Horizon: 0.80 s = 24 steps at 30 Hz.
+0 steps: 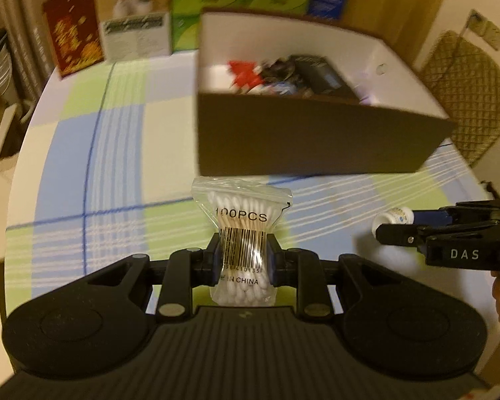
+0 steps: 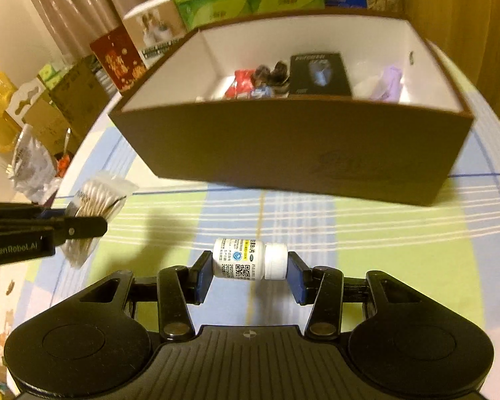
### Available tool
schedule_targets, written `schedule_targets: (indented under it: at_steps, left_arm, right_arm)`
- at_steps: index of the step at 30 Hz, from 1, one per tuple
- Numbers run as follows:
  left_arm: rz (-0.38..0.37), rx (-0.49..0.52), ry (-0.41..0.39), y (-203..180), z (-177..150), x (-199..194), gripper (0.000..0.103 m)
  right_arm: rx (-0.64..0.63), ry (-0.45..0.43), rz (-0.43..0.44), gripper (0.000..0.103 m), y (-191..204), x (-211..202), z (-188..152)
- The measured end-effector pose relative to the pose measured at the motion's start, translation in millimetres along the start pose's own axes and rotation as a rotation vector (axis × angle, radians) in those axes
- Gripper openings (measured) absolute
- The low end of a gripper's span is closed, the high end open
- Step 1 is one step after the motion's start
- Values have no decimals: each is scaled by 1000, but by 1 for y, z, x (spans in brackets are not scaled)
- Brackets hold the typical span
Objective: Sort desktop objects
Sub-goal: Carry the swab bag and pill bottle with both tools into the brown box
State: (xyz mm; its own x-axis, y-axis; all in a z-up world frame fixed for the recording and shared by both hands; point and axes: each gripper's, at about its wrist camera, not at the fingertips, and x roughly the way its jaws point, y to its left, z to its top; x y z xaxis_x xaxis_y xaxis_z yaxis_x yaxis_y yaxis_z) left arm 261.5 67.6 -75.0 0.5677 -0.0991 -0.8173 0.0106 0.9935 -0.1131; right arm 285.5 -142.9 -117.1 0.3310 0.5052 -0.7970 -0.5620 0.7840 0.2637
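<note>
While both hover over the checked table (image 1: 110, 153), left hand-held gripper (image 1: 244, 263) is clamped tight on a swab bag (image 1: 241, 230), squeezed at its middle, upright, just short of the brown box (image 2: 283, 140). Right hand-held gripper (image 2: 250, 275) is part closed on a white pill bottle (image 2: 250, 259), lying sideways w/ cap to the right, near box front wall. Box holds assorted items.

I see a glossy clear-plastic cotton swab bag (image 1: 241, 233), a smooth white plastic pill bottle (image 2: 248, 263), a matt brown cardboard box (image 2: 283, 146) and checked cloth on the tabletop (image 1: 116, 173).
</note>
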Motion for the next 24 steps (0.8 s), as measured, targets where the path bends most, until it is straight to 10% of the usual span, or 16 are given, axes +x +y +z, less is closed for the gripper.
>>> schedule_targets:
  at_steps: [24]
  left_arm:
    - [-120, 181, -131, -88, 129, 11, 21]
  right_arm:
    - [-67, -157, 6, 44, -52, -59, 114]
